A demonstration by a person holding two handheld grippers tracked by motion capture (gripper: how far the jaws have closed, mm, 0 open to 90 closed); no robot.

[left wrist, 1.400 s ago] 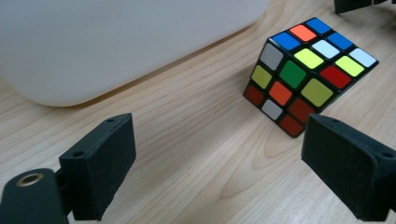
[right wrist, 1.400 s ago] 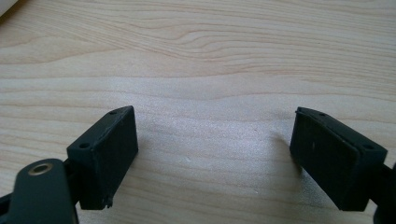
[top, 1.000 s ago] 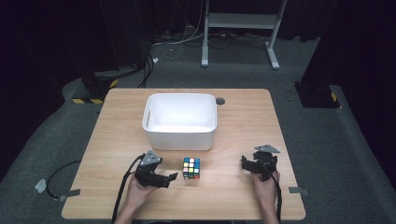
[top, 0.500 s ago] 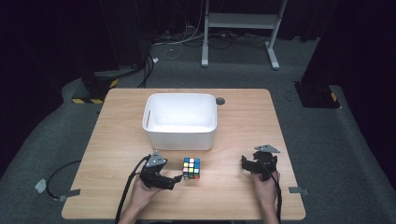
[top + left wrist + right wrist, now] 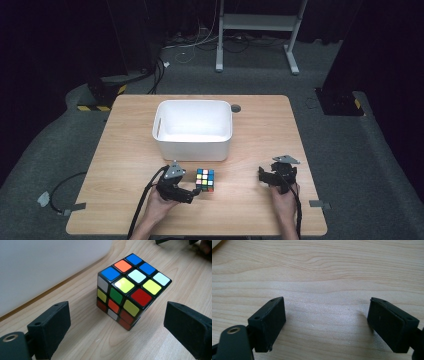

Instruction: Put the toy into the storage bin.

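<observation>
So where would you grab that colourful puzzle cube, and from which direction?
Probably by two opposite flat side faces of the multicoloured puzzle cube, coming in low from the person's near-left, where the open left tool already faces it. The cube sits flat on the wooden table but turned corner-on to the tool, so rotate the tool until its jaws meet the faces squarely.

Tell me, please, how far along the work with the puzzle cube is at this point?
Little looks done: the puzzle cube sits on the table, in front of the white bin, ungripped. In hand: the left gripper, jaws open, is lined up on the cube without touching it. Left: closing on it and lifting; the bin may be its goal. The right gripper rests open, apart.
</observation>
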